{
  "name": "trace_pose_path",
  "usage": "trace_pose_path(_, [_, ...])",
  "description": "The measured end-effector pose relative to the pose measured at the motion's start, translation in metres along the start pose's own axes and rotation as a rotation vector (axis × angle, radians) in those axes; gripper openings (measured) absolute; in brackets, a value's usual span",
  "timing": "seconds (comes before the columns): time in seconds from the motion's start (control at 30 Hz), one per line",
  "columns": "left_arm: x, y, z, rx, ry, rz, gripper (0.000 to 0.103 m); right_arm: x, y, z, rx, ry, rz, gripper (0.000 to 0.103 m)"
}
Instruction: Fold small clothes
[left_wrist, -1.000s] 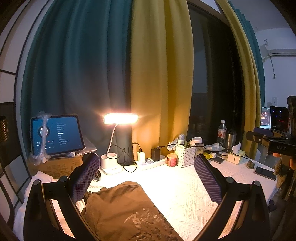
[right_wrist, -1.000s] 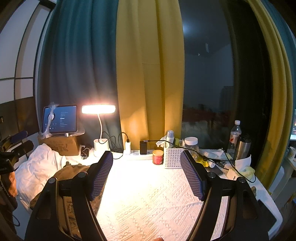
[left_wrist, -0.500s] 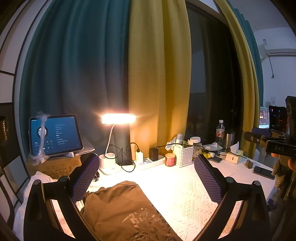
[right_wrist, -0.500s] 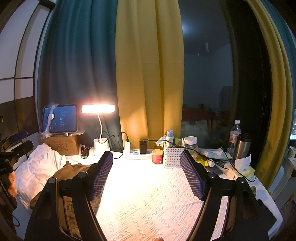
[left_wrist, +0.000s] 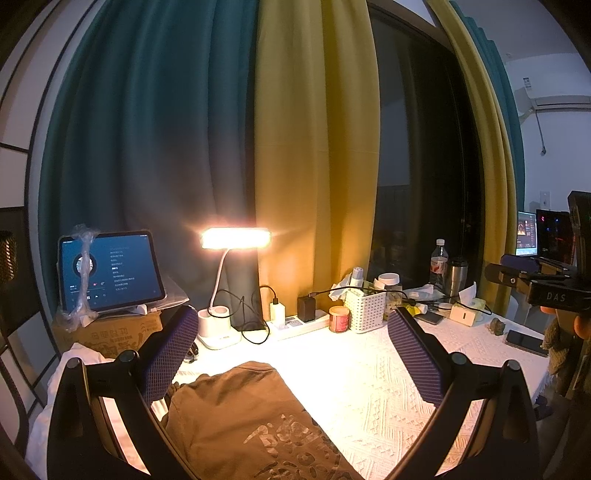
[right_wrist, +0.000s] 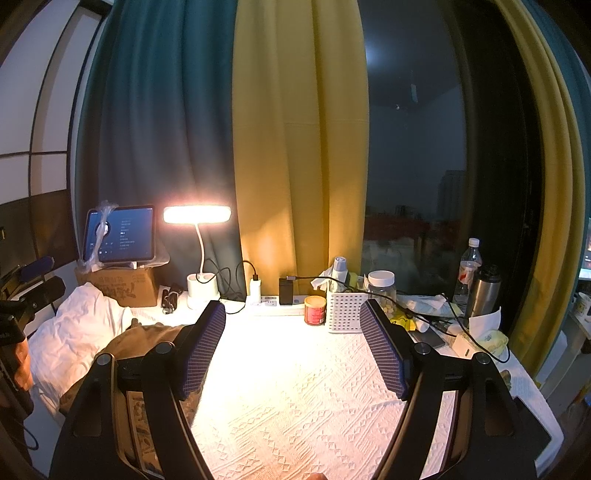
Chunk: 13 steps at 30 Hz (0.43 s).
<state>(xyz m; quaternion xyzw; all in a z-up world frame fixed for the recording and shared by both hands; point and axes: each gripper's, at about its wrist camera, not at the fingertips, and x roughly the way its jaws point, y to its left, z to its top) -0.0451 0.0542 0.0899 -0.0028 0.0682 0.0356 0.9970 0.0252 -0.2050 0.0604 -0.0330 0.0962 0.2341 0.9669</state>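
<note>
One brown garment (left_wrist: 236, 417) lies under the left tool (left_wrist: 291, 354), with one white cloth (right_wrist: 74, 332) heaped left of it. Beyond both tools stand one lamp (left_wrist: 235, 239), one tablet (left_wrist: 110, 269), one white basket (left_wrist: 365, 309), one red tin (left_wrist: 339, 318) and two bottles, plastic (left_wrist: 439, 263) and steel (left_wrist: 457, 273).

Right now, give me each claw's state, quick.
Left claw: open, empty, above the brown garment.
Right claw: open, empty, above the white tablecloth.
</note>
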Motion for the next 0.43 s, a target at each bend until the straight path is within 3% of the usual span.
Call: trace_pose_path(0.43, [0.010,0.002,0.000,0.001,0.024,-0.020,0.101,0.007,-0.003,-0.002,-0.001,0.017,-0.001,0.078])
